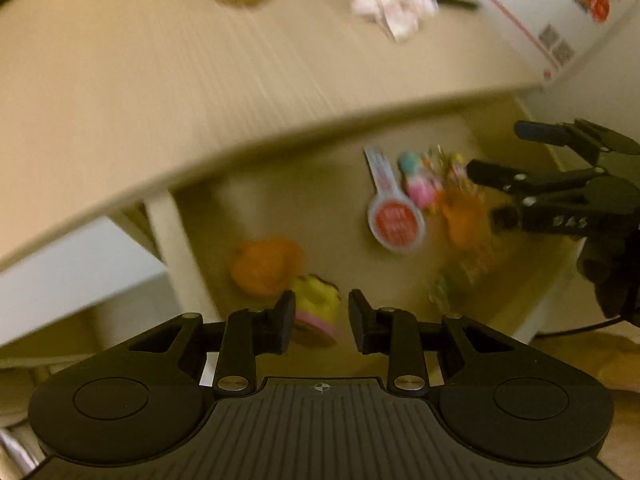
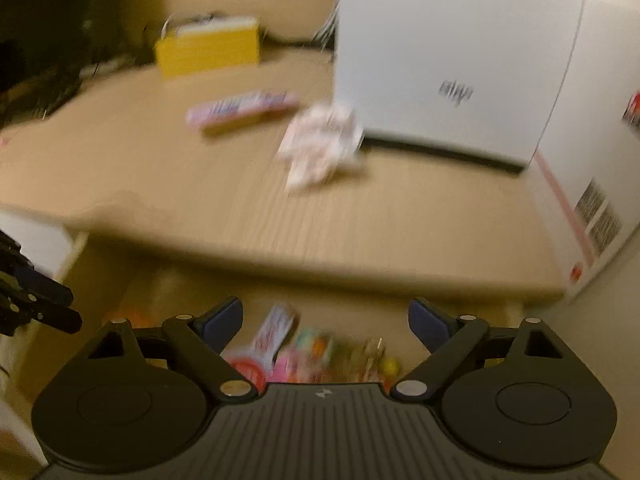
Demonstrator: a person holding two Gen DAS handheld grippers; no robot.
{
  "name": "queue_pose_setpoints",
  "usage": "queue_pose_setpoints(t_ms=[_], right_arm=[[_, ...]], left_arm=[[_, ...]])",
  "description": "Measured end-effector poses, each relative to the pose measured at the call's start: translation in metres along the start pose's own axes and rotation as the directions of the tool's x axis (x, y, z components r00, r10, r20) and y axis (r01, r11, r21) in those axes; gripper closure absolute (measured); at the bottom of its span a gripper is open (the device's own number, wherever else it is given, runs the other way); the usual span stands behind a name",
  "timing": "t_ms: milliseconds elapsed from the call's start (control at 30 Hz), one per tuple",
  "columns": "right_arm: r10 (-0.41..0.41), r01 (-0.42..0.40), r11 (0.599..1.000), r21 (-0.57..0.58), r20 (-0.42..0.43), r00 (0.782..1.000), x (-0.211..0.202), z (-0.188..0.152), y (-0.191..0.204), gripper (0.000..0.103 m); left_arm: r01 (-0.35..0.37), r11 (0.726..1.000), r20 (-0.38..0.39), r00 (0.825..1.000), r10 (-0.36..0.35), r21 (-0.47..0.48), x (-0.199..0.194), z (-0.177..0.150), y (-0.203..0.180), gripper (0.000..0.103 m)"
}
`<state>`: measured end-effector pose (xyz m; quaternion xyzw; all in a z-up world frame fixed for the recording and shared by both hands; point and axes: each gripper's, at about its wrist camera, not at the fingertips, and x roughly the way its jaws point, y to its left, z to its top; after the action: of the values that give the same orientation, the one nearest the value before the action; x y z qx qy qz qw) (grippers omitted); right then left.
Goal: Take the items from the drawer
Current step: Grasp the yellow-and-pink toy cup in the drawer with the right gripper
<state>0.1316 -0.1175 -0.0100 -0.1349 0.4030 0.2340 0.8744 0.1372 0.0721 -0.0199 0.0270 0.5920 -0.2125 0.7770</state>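
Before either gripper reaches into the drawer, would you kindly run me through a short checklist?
1. Drawer open, contents exposed: ok.
2. Left gripper free, nothing between the jaws: ok.
3. Left gripper lined up over the yellow-and-pink toy: ok.
4. Right gripper jaws wide apart and unloaded: ok.
5. Right gripper over the colourful toys: ok.
6. Picture sharp enough to pick exact grasp points: not ok, blurred.

Dim yellowish light; heavy motion blur; fisheye bending.
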Motion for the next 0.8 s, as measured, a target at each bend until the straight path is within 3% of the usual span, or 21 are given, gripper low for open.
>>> queue_pose_setpoints(t_ms=[133, 233, 333, 433, 533, 667, 733, 800], right_arm=[[0.022, -0.023, 1.0, -0.013, -0.064, 0.998, 0.007, -0.019, 0.002, 0.014], [0.147, -0.15, 0.988, -0.025, -0.097, 0.984, 0.006, -0.015, 0.009, 0.014], [0.304, -0.32, 0.943, -0.087, -0.161, 0.939, 0.011, -0.003, 0.033, 0.014], [0.406, -0.439, 0.889, -0.133, -0.219, 0.887, 0.023, 0.01, 0.066, 0.014], [0.462, -0.523, 0.836, -0.166, -0.301, 0.835, 0.045, 0.018, 0.099, 0.017], [0.431, -0.556, 0.808, -0.194, -0.449, 0.783, 0.08, 0.013, 0.135, 0.039], [0.392, -0.544, 0.815, -0.201, -0.499, 0.772, 0.091, 0.006, 0.142, 0.061], [0.391, -0.527, 0.827, -0.193, -0.477, 0.787, 0.084, 0.006, 0.134, 0.061]], left_arm=[[-0.02, 0.998, -0.032, 0.999, 0.022, 0.056, 0.012, 0.0, -0.011, 0.071], [0.019, 1.0, 0.029, 0.999, -0.019, 0.019, -0.003, 0.003, -0.001, 0.071], [-0.011, 0.998, 0.124, 0.992, 0.018, -0.056, -0.027, 0.004, 0.014, 0.072], [-0.055, 0.988, 0.216, 0.973, 0.086, -0.144, -0.053, -0.003, 0.032, 0.074], [-0.09, 0.974, 0.25, 0.958, 0.142, -0.206, -0.064, -0.012, 0.044, 0.074], [-0.096, 0.968, 0.242, 0.958, 0.153, -0.233, -0.067, -0.016, 0.045, 0.074], [-0.091, 0.972, 0.235, 0.962, 0.143, -0.219, -0.064, -0.016, 0.039, 0.074], [-0.08, 0.976, 0.232, 0.964, 0.128, -0.205, -0.059, -0.014, 0.035, 0.074]])
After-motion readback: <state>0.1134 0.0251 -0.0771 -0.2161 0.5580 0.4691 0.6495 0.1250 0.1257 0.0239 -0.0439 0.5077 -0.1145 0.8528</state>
